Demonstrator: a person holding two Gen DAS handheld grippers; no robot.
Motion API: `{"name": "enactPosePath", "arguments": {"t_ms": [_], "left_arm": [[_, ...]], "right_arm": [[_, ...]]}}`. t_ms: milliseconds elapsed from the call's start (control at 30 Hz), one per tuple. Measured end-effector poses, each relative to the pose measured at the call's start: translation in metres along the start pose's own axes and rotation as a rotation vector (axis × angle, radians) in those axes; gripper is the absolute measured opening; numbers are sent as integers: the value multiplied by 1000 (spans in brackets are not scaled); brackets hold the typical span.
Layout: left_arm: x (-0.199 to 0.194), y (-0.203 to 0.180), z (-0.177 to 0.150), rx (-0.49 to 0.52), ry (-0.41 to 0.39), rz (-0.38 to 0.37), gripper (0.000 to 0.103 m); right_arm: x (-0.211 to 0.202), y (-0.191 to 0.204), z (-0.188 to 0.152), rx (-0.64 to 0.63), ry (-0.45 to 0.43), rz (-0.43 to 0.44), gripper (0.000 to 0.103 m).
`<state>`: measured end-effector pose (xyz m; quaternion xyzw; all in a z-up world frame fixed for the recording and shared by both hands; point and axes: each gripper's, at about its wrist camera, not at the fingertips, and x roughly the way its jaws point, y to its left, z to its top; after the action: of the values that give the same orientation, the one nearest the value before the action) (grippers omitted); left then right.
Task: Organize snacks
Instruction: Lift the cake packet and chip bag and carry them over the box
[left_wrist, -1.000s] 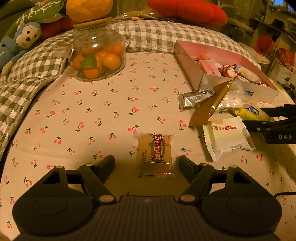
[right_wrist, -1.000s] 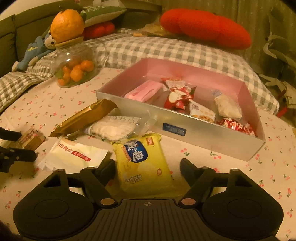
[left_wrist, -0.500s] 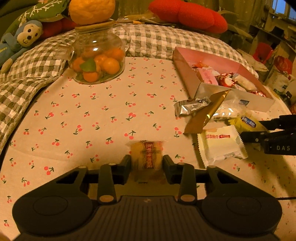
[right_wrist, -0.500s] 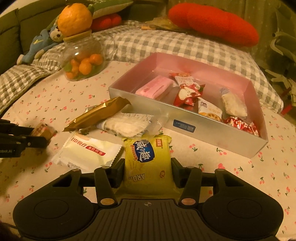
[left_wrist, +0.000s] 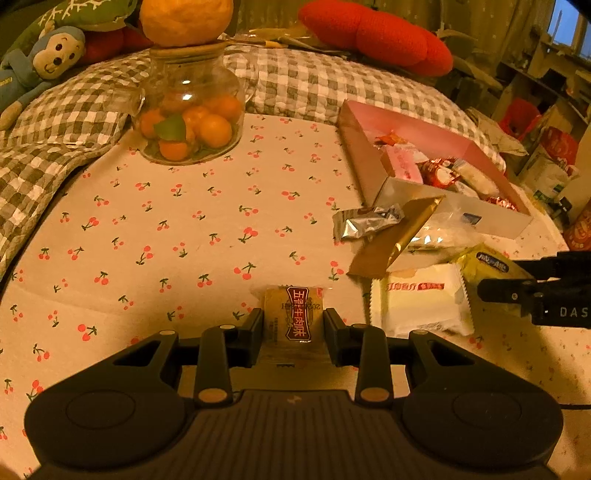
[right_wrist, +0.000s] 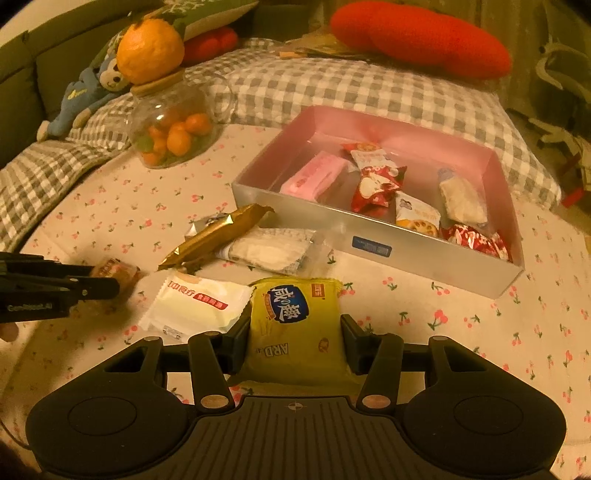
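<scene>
My left gripper (left_wrist: 293, 326) is shut on a small brown snack with a red label (left_wrist: 295, 306), low over the cherry-print cloth. In the right wrist view my right gripper (right_wrist: 295, 330) is shut on a yellow biscuit packet (right_wrist: 291, 306), its far end pointing toward the pink-lined box (right_wrist: 373, 242). Several wrapped snacks lie inside that box. Between the grippers a white packet (right_wrist: 199, 306) lies flat. A gold bar (right_wrist: 218, 232), a clear packet (right_wrist: 269, 251) and a silver packet (left_wrist: 365, 221) rest by the box's near left corner.
A glass jar of small oranges (left_wrist: 188, 122) with a large orange on its lid stands at the far left. A checked quilt (right_wrist: 332, 85), a blue monkey toy (left_wrist: 37, 62) and red cushions (right_wrist: 417, 37) ring the back. Bare cloth (left_wrist: 166, 229) spreads left of the snacks.
Both grippers have gone from open to shut, the left on the brown snack, the right on the yellow packet. The right gripper has risen a little with its packet.
</scene>
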<state>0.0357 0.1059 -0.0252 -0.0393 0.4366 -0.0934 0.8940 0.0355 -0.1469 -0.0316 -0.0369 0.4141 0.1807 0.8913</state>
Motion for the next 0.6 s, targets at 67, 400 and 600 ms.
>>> {"name": "enactPosePath", "arguments": {"t_ms": [67,400,600], "left_arm": [[-2,-2,1,1,-5,-5,31],[-9,-9,10,-67,-4,-56,31],[-13,-16,18,-79,-23,-66,31]], "right_arm": [[-3,-2,1,21,13,-5,50],[-28,-13,13,91,-33,9,50],[-43,-26,22,144,-82,1,50]]}}
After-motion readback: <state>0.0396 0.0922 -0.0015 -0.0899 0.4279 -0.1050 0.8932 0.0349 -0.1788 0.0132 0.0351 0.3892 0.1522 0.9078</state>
